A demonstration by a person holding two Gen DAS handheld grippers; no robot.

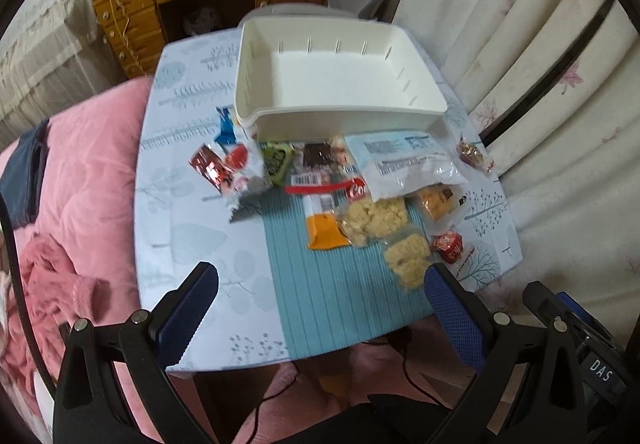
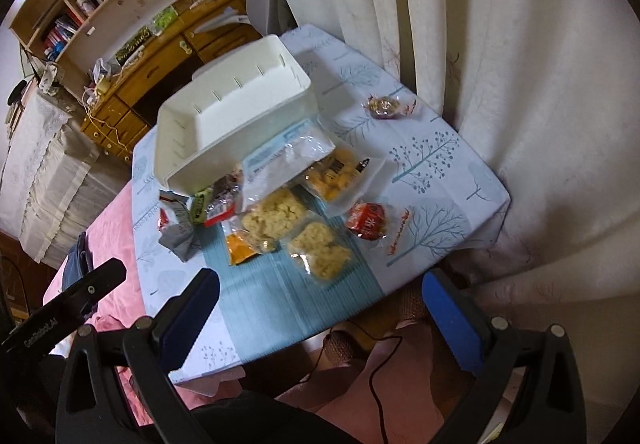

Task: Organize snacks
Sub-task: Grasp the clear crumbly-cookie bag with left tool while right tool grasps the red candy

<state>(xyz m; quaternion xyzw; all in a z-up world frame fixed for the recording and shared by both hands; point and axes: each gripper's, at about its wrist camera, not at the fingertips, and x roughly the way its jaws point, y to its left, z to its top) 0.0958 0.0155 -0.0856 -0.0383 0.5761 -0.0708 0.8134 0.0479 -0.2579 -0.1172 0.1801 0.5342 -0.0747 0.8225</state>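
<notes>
An empty white plastic bin (image 1: pixel 340 76) (image 2: pixel 224 112) stands at the back of a small table. In front of it lies a heap of snack packets: a red foil bar (image 1: pixel 210 166), a green packet (image 1: pixel 276 162), an orange packet (image 1: pixel 324 230) (image 2: pixel 240 246), clear bags of pale puffs (image 1: pixel 374 220) (image 2: pixel 274 218) (image 2: pixel 320 250), a large clear bag (image 1: pixel 404 160) (image 2: pixel 288 156) and a red wrapped sweet (image 1: pixel 448 246) (image 2: pixel 366 222). My left gripper (image 1: pixel 320 282) hovers open above the table's near edge, holding nothing. My right gripper (image 2: pixel 320 286) is open too, near that edge.
The table (image 1: pixel 188 236) (image 2: pixel 440 164) has a tree-print cloth and a teal ribbed mat (image 1: pixel 332 308) (image 2: pixel 288 296). A small sweet (image 1: pixel 474 156) (image 2: pixel 384 106) lies apart at the right. A pink bed (image 1: pixel 80 180) is left, curtains (image 1: pixel 540 64) right, a wooden desk (image 1: pixel 192 0) behind.
</notes>
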